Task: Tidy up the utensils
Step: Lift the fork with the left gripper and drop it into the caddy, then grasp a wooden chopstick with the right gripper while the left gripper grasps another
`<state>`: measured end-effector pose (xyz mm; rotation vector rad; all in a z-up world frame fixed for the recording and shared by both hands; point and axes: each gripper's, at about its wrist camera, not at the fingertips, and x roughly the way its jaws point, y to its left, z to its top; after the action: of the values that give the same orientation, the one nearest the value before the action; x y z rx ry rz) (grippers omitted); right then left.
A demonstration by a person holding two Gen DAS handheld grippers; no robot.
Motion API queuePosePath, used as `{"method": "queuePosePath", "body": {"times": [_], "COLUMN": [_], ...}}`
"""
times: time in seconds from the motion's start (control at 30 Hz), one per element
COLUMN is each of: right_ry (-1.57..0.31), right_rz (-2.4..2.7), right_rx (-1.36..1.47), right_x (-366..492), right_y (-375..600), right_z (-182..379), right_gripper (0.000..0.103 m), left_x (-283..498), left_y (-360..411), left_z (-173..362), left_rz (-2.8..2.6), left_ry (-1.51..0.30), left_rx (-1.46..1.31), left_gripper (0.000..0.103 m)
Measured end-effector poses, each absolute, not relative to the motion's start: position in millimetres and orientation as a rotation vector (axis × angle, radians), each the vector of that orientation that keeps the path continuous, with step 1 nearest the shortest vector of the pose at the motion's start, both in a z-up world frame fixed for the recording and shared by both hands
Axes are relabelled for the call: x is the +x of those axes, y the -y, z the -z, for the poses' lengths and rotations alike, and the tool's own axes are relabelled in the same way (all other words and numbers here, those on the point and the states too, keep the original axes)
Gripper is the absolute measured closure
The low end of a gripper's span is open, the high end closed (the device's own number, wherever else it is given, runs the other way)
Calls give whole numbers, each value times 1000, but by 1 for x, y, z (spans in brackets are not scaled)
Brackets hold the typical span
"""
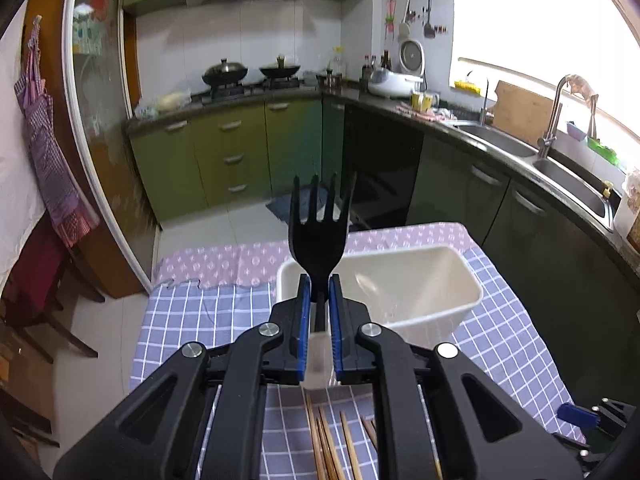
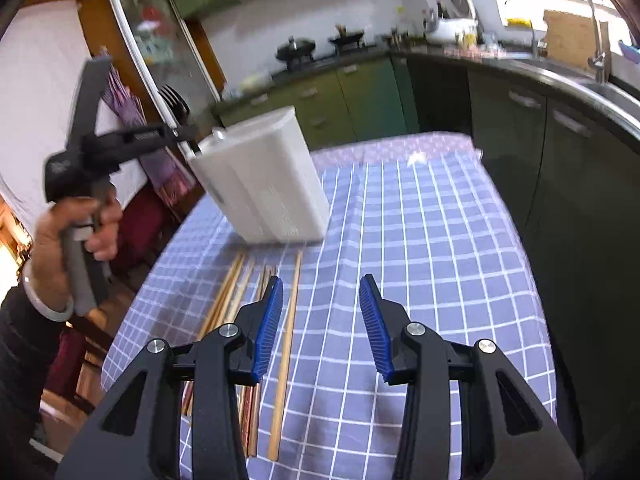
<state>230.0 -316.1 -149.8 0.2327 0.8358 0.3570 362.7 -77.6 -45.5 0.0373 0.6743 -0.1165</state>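
left gripper (image 1: 319,286) clamps black plastic fork (image 1: 319,224), frame centre, over white plastic bin (image 1: 432,292) | right gripper (image 2: 321,292) jaws apart, empty, lower centre

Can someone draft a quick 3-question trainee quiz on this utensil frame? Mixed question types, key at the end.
1. True or false: the left tongs are shut on the black fork.
2. Multiple choice: what lies on the checked tablecloth in front of the white bin? A) spoons B) wooden chopsticks C) knives
3. Fill in: the right tongs stand ____ with nothing between them.

Key: 1 true; 2 B; 3 open
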Motion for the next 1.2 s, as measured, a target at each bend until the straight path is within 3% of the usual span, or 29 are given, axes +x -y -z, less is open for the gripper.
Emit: {"method": "queuePosePath", "body": {"times": [0.07,0.13,0.2,0.27,0.43,0.57,0.67,0.97,1.2], "right_ry": [-879,-927,-969,-1005,-1110,-1197,-1225,-1285,-1295], "right_rz": [-358,-366,-384,-404,-450,-470,-430,-389,-358], "right_rx": [228,209,203,193,131,87,16,-71,-129], "right_x": [236,243,250,256,280,300,316,343,353], "right_y": [314,309,303,297,270,247,231,200,182], "right_z": [157,164,168,173,183,197,207,232,239], "right_gripper": [63,63,63,63,64,71,78,79,85], "left_x": [363,362,360,354,332,316,304,277,272], "left_y": [77,75,74,72,61,47,37,13,16], "left_z": [46,46,44,40,28,33,42,84,99], "left_rz": [119,129,133,140,155,158,158,164,159], "left_ry": [-683,-689,-690,-688,-712,-789,-848,-1036,-1092], "left_rx": [33,32,25,16,4,-5,-4,-10,34], "left_gripper": [88,77,57,51,51,41,41,40,40]}}
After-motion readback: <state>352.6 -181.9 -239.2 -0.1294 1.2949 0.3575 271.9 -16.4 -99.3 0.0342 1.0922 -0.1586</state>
